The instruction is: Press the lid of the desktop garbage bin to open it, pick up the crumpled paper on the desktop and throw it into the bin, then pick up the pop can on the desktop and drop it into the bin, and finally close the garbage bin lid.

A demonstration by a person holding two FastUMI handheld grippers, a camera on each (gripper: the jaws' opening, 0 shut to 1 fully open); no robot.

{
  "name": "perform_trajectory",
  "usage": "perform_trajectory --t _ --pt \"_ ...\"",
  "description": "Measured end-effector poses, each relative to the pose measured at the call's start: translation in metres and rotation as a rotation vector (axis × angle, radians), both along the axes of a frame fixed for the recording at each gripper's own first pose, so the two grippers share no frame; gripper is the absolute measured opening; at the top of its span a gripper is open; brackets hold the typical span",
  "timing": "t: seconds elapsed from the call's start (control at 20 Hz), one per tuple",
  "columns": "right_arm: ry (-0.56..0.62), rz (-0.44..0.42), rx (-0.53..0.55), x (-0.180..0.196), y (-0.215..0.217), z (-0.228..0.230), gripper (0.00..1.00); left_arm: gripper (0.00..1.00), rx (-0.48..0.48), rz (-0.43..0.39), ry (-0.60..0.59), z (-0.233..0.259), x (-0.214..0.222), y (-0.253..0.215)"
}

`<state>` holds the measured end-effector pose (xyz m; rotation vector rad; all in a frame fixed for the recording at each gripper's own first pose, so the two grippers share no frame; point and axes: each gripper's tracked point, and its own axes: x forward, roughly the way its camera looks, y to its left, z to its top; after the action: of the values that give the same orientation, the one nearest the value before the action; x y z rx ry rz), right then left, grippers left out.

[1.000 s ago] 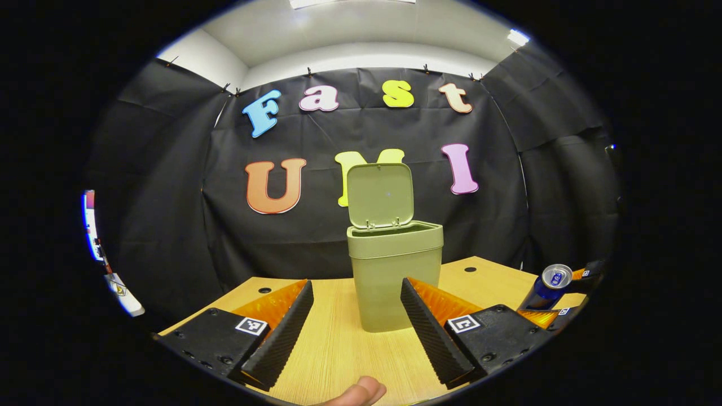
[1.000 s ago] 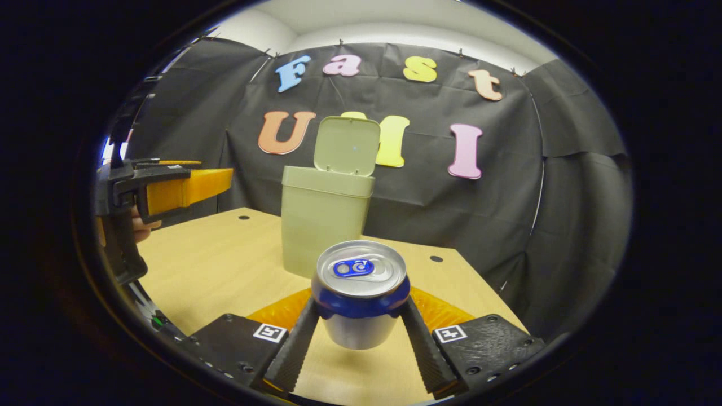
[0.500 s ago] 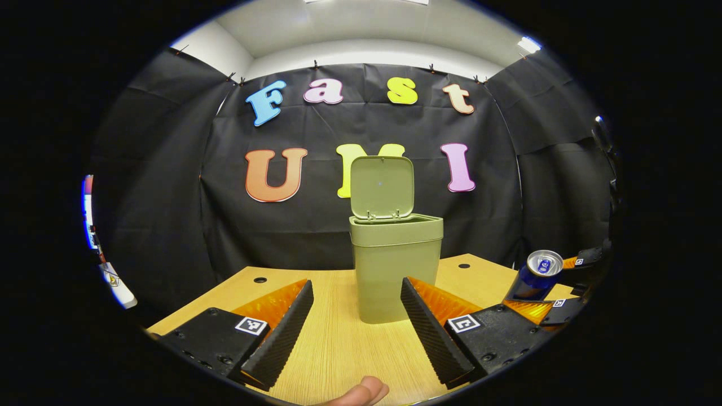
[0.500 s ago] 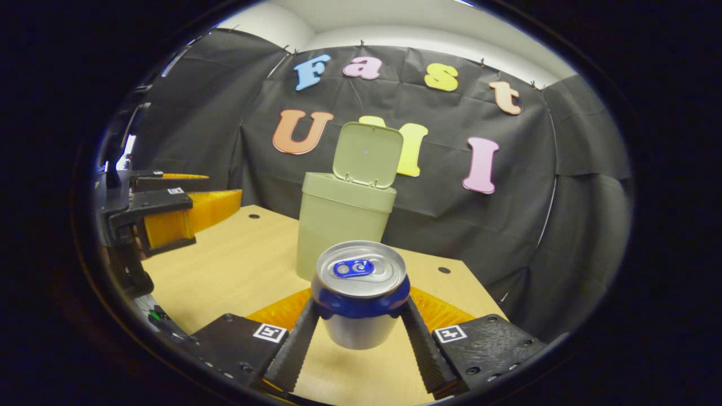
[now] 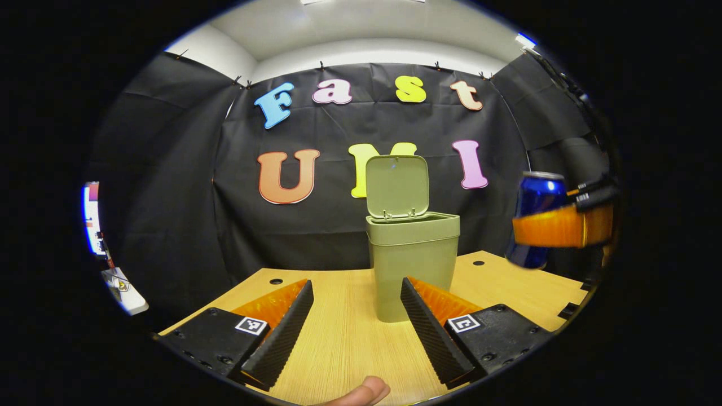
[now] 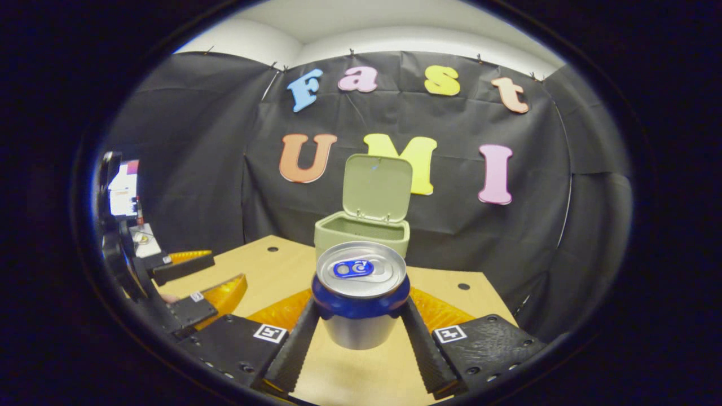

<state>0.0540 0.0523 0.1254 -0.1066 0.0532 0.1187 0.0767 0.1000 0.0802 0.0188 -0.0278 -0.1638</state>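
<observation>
Fingers of the left gripper (image 5: 356, 324) stand wide apart low over the light wooden table (image 5: 344, 344), holding nothing; a fingertip (image 5: 361, 391) of the person's hand shows at the bottom edge. Between and beyond them stands the olive-green plastic desktop bin (image 5: 413, 265), its hinged lid (image 5: 396, 186) raised upright and its mouth open. Further right, the right gripper (image 6: 360, 332) is clamped on the blue and silver pop can (image 6: 361, 293), both fingers pressing its sides, held upright in the air, above the table, near the bin's open mouth.
</observation>
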Motion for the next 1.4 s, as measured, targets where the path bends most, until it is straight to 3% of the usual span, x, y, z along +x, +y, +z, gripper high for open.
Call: perform_trajectory --t 0.45,0.7,1.1,1.4 --pt "-0.087 -0.085 -0.004 0.078 -0.028 0.117 0.81 1.00 -0.015 -0.028 0.018 -0.002 0.001 -0.004" --pt "-0.068 -0.116 0.035 0.133 -0.027 0.139 0.81 1.00 -0.004 -0.036 -0.006 0.004 -0.005 -0.003" --pt "0.045 -0.095 0.116 0.242 0.007 0.109 0.80 1.00 -0.010 -0.004 -0.014 0.004 -0.002 0.009" --pt "0.149 -0.074 0.076 0.288 0.043 0.064 0.80 1.00 -0.020 -0.004 0.015 -0.004 0.006 0.012"
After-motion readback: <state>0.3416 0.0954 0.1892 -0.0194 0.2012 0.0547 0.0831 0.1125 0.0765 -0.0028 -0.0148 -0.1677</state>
